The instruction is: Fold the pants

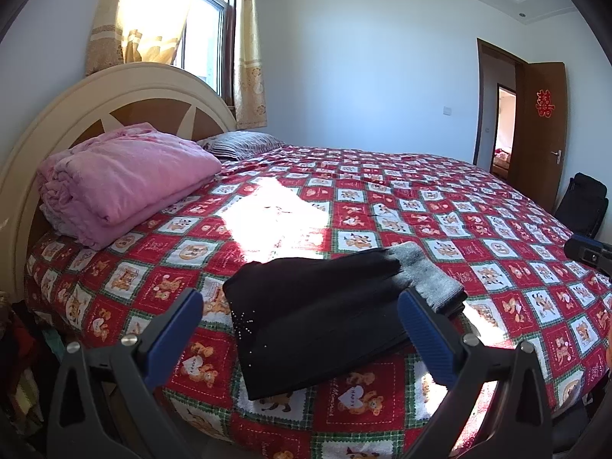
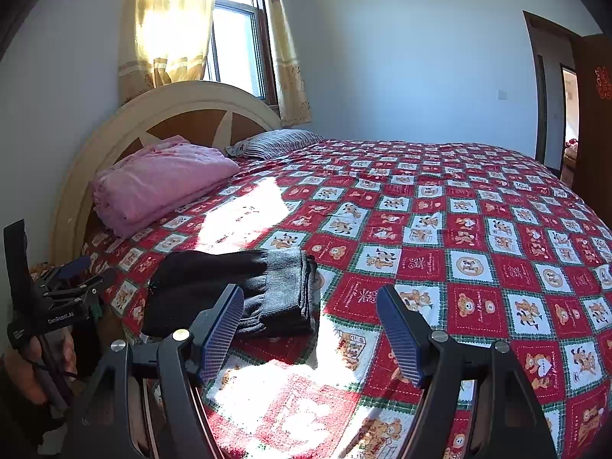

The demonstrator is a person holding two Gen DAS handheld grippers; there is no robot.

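Basically done: pants sit in a compact folded stack near the bed edge, grey cuffs on the far end. Left gripper and right gripper both hover spread wide, holding nothing. Maybe a final tidy left.

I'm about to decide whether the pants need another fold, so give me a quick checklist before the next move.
1. Left claw open and empty: ok.
2. Right claw open and empty: ok.
3. Black pants lie folded in a compact stack near the bed's edge: ok.
4. Grey cuffs lie together at one end: ok.
5. Pink blanket lies apart from the pants: ok.
6. Whether the layers underneath are smooth: cannot tell.
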